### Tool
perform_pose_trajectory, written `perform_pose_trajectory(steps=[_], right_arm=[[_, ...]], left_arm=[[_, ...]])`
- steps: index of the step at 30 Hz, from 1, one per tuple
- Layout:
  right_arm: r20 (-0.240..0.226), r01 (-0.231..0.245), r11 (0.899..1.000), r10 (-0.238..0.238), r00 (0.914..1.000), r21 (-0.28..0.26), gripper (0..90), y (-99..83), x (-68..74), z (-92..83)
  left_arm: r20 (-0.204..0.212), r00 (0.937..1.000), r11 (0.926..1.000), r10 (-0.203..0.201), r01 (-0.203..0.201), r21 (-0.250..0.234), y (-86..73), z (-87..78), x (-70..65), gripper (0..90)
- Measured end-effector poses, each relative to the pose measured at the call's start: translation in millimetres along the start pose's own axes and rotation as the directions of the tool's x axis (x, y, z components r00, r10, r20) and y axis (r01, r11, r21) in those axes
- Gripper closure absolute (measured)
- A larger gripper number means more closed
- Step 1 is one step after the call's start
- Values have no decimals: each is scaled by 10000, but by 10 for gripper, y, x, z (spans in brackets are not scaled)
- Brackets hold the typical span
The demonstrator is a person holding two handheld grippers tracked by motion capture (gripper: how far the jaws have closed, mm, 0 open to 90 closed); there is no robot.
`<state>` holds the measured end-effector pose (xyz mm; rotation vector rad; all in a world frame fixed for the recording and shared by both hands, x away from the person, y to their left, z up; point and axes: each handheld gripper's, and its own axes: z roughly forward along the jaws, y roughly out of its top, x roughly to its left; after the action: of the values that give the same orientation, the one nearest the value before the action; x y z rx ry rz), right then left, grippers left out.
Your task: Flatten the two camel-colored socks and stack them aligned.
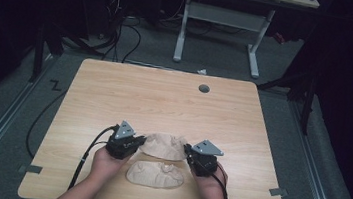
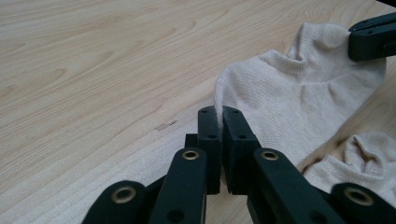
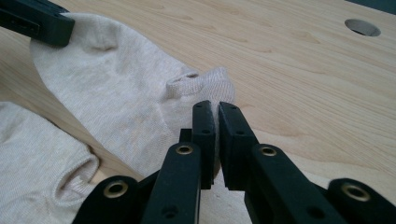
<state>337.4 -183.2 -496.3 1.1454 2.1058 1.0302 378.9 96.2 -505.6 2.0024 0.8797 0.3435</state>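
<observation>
Two beige ankle socks lie on the wooden table [image 1: 165, 93]. The farther sock [image 1: 163, 145] [image 2: 289, 98] [image 3: 116, 93] is stretched between both grippers. My left gripper [image 1: 140, 139] [image 2: 219, 112] is shut on its toe end, a thin fold of fabric pinched between the jaws. My right gripper [image 1: 187, 149] [image 3: 217, 106] is shut on the sock's cuff edge at the opposite end. The nearer sock [image 1: 155, 174] [image 2: 359, 163] [image 3: 37, 158] lies flat and loose close to the front edge, between the two hands.
A round cable hole [image 1: 204, 88] [image 3: 362, 27] sits near the table's far edge. Beyond the table stand a white desk frame [image 1: 221, 19] and floor cables [image 1: 121, 33]. Black cables trail from both grippers over the front edge.
</observation>
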Motion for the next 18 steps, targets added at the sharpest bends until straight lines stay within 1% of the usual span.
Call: perform_pose_trajectory(steps=[2,3,4,7,9,11,12,14,16,17,18], right_arm=[[-25,-10,10000,10,10000,13,856,9,11,-9],[-35,77,10000,-77,10000,-20,856,11,15,-14],[-78,70,10000,-71,9999,-68,856,9,33,-32],[-184,171,9997,-174,9997,-166,856,5,62,-61],[-257,195,9995,-201,9995,-264,855,14,89,-85],[-310,331,9988,-342,9989,-356,855,26,121,-105],[-379,332,9986,-347,9987,-399,855,30,137,-113],[-432,361,9985,-379,9983,-417,855,32,153,-119],[-465,515,9978,-535,9975,-426,855,32,189,-132],[-561,592,9971,-618,9965,-472,855,31,211,-149],[-561,592,9971,-618,9965,-472,855,31,211,-149]], left_arm=[[4,10000,10000,-29,29,21,-11,-19,2,867],[8,10000,10000,-55,55,-24,-14,-36,-4,867],[-66,10000,10000,61,-61,-48,-16,-87,-15,867],[-183,9998,9999,70,-72,-104,-39,-167,-31,867],[-322,9993,9998,202,-204,-61,-53,-228,-38,867],[-300,9995,9999,53,-57,-140,-67,-294,-37,867],[-307,9995,9999,59,-63,-127,-74,-323,-38,867],[-302,9995,9999,39,-44,-155,-82,-344,-44,867],[-299,9995,9999,57,-60,-89,-94,-366,-57,867],[-203,9998,10000,-5,4,-52,-99,-384,-73,867],[-203,9998,10000,-5,4,-52,-99,-384,-73,868]])
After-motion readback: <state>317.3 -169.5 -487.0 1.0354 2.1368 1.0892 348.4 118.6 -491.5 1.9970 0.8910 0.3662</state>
